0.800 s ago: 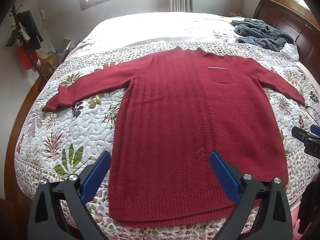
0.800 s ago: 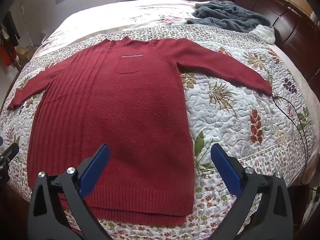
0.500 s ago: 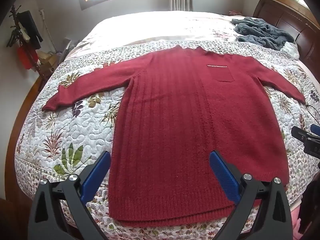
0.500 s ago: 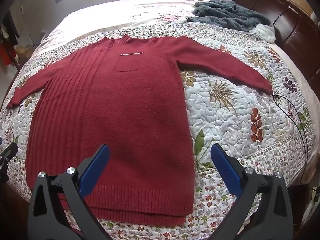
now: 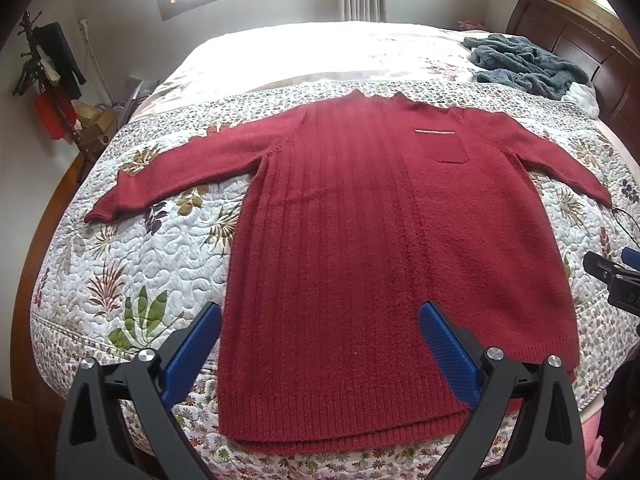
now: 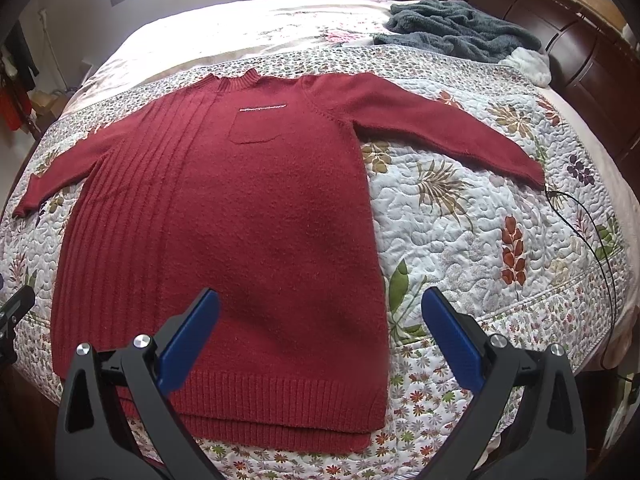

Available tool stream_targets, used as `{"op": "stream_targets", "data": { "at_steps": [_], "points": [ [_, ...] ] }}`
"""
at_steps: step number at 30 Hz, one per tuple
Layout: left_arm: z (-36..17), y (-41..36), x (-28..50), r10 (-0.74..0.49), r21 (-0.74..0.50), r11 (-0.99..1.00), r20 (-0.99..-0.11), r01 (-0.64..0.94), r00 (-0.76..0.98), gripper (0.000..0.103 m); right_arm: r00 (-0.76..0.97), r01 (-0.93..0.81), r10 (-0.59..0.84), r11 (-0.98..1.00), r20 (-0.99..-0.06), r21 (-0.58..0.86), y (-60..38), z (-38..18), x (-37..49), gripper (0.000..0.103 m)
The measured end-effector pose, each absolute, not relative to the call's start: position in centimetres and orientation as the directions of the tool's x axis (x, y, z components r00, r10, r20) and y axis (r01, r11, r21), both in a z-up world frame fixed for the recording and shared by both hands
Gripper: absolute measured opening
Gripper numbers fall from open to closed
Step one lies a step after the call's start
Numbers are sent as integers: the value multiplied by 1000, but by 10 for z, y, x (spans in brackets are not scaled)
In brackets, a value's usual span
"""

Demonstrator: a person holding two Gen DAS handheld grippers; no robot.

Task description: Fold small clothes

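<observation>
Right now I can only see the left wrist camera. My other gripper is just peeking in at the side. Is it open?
Observer: Yes. In the right wrist view the right gripper is open and empty, above the hem end of the dark red knitted sweater.
Operator: Is anything lying near the sleeve on that side?
Observer: A thin black cable begins right at the right cuff and curves across the white flowered quilt towards the bed's near edge.
</observation>
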State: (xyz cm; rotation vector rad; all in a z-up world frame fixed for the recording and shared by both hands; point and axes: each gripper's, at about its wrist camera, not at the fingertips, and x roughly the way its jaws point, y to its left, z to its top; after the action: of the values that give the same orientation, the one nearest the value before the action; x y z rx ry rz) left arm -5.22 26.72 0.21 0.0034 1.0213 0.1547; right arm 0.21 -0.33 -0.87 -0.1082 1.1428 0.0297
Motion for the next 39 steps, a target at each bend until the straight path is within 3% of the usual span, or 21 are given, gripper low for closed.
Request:
{"op": "stream_targets", "data": {
  "at_steps": [32, 39],
  "points": [
    [2, 267, -49, 136, 85, 989, -845, -121, 517, 99, 472, -76, -4, 996, -881, -45, -5, -6, 2, 100],
    [-13, 257, -10, 117, 91, 993, -867, -77, 484, 99, 443, 2, 68, 997, -894, 77, -53, -17, 44, 100]
  ]
}}
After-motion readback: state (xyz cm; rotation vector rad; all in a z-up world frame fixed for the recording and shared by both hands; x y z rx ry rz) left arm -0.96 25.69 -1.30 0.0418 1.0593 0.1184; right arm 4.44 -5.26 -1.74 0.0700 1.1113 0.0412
